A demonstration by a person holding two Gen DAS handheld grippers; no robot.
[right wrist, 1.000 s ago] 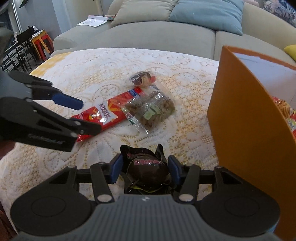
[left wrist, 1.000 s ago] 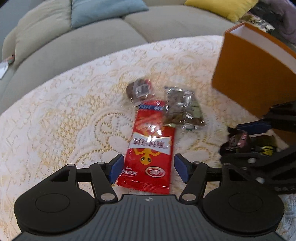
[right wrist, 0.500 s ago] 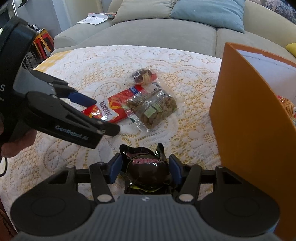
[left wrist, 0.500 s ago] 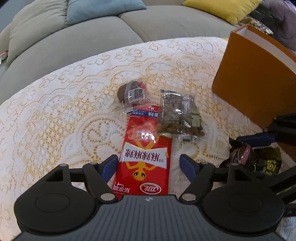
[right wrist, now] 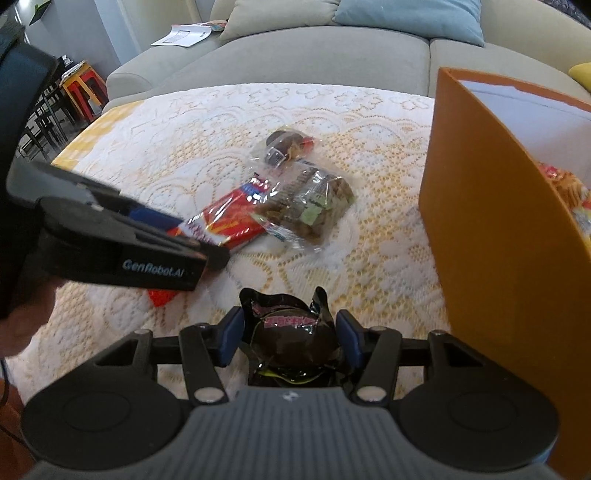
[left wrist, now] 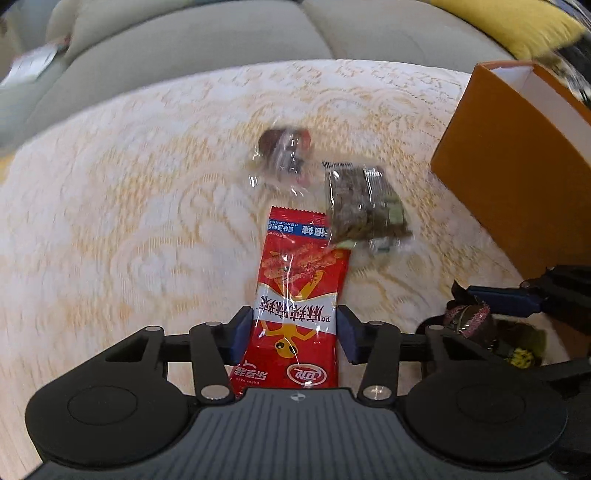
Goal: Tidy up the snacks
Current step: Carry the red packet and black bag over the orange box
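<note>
Your orange box (right wrist: 491, 236) stands open on the lace-covered counter (left wrist: 122, 206), and over its near wall you can just see red and yellow snack packets (right wrist: 570, 192) lying inside against the white lining; how many, you cannot tell from here. Now to your left claw (left wrist: 294, 334): its jaws are closing with the red snack packet (left wrist: 299, 295) between them, the blue pads right at the packet's two long edges, though you cannot tell whether they press it. That packet lies flat on the counter, well apart from the orange box, its long axis running straight away from your left claw, the blue-banded end pointing toward the sofa (left wrist: 229, 33). The clear bag of brown snacks (left wrist: 364, 210) overlaps that far end on the side toward the orange box, and a small clear-wrapped dark snack (left wrist: 282, 151) sits just beyond it. Your right claw (right wrist: 289, 336) is clamped on the dark foil-wrapped snack (right wrist: 291, 332), both pads against its sides, its crimped ends sticking up past the fingertips, and it hangs just beside the orange box's near wall. In the left wrist view the same dark snack shows in the right claw's fingers below the box's corner.
</note>
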